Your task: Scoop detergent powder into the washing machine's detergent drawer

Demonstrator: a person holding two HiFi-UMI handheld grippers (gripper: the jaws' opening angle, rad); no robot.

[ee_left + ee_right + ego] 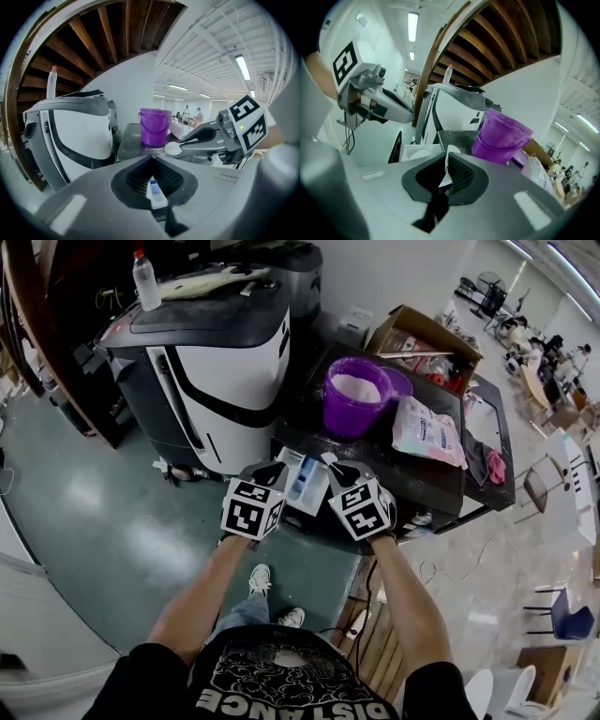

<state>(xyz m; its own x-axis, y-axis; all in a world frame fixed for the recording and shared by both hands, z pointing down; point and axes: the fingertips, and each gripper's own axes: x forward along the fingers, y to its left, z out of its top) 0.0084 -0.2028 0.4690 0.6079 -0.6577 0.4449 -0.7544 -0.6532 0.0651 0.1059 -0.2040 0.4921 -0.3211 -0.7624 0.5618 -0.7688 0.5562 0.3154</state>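
The white detergent drawer [305, 482] with a blue insert lies at the dark table's near edge, between my two grippers. My left gripper [275, 470] [152, 183] is shut on the drawer's near part, which shows white and blue [154, 191] between its pads. My right gripper [337, 468] [443, 173] is shut on the handle of a white spoon [448, 157]. In the left gripper view the spoon's bowl [173, 148] holds white powder, just in front of the purple bucket [153, 126]. That bucket [354, 395] [501, 136] holds white powder. The washing machine [225, 362] stands left of the table.
A detergent bag [427, 432] lies right of the bucket and an open cardboard box [427, 338] stands behind it on the dark table [441, 479]. A plastic bottle [145, 282] stands on the washing machine. Chairs and people are far right.
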